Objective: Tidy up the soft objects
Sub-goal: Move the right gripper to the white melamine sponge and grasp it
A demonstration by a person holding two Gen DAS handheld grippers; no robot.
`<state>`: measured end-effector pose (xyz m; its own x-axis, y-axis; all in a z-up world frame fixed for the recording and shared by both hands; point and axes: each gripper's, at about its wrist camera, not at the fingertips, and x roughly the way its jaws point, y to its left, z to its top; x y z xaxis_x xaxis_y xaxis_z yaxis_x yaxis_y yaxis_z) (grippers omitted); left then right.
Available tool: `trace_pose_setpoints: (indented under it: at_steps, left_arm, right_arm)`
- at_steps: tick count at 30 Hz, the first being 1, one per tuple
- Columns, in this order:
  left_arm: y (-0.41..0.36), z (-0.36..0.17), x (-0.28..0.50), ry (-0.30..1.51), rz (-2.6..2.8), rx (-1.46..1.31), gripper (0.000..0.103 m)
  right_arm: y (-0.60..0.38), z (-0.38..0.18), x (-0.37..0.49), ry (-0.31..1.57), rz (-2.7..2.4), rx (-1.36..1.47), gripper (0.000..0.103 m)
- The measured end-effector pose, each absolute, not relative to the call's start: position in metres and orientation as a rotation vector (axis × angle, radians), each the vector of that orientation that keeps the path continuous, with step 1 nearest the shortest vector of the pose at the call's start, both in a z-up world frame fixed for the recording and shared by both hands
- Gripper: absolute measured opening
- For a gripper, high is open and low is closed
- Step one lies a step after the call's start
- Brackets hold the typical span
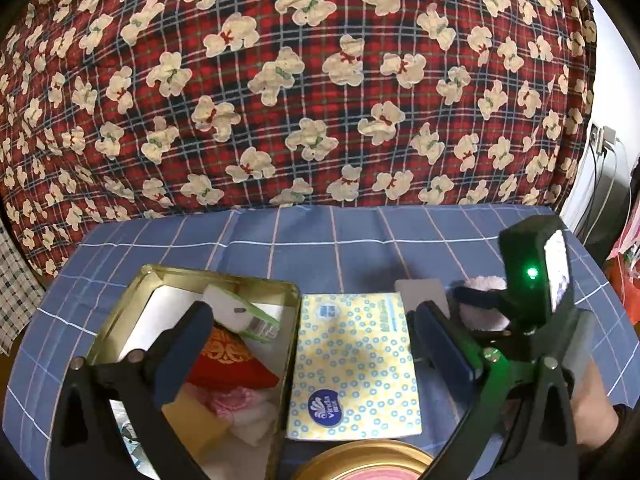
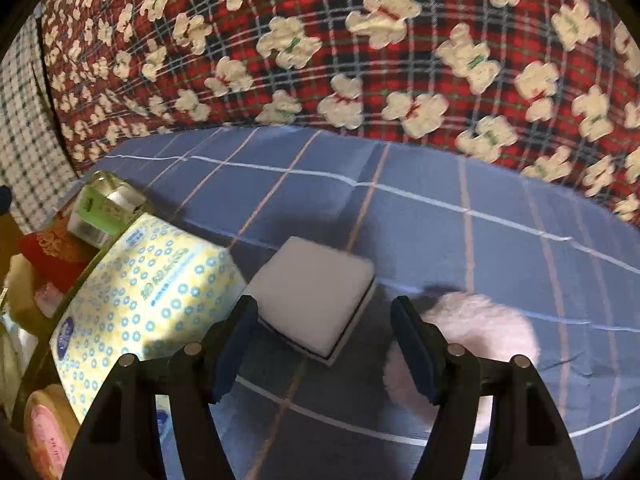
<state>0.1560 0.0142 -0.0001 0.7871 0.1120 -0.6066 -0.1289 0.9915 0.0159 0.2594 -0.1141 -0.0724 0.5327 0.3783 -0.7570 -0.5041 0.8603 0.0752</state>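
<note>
A white square sponge (image 2: 312, 292) lies on the blue checked cloth (image 2: 440, 208), just ahead of and between the fingers of my right gripper (image 2: 322, 312), which is open with its pads off the sponge. A pink fluffy puff (image 2: 488, 328) sits behind its right finger. My left gripper (image 1: 316, 320) hangs open above a yellow tissue pack (image 1: 352, 364) with blue rings. The open gold tin (image 1: 192, 276) to the left holds a red cloth (image 1: 232, 364), a pink soft item and a white card. The right gripper's black housing (image 1: 532, 264) shows over the puff (image 1: 484, 284).
A red plaid quilt (image 1: 320, 80) with cream bears rises behind the cloth. A round gold tin (image 1: 372, 460) with a pink top sits at the near edge. A hand (image 1: 592, 412) grips the right tool. Cables (image 1: 600, 168) hang at far right.
</note>
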Motion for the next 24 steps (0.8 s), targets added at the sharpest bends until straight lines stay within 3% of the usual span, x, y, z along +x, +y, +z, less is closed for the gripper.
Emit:
trace_pose_setpoints:
  at_steps: [1,5,24]
  left_arm:
    - [0.013,-0.001,0.156,0.655,0.129,-0.018,0.102]
    - [0.010,0.001,0.154,0.653,0.132,0.001,0.102]
    - [-0.073,0.000,0.197,0.682,0.125,0.031,0.102]
  right_arm:
    - [-0.112,-0.073,0.258,0.856,0.546,-0.154,0.053]
    - [-0.107,-0.070,0.248,0.812,0.549,-0.199,0.047]
    - [-0.240,-0.019,0.226,0.593,0.332,0.070,0.046]
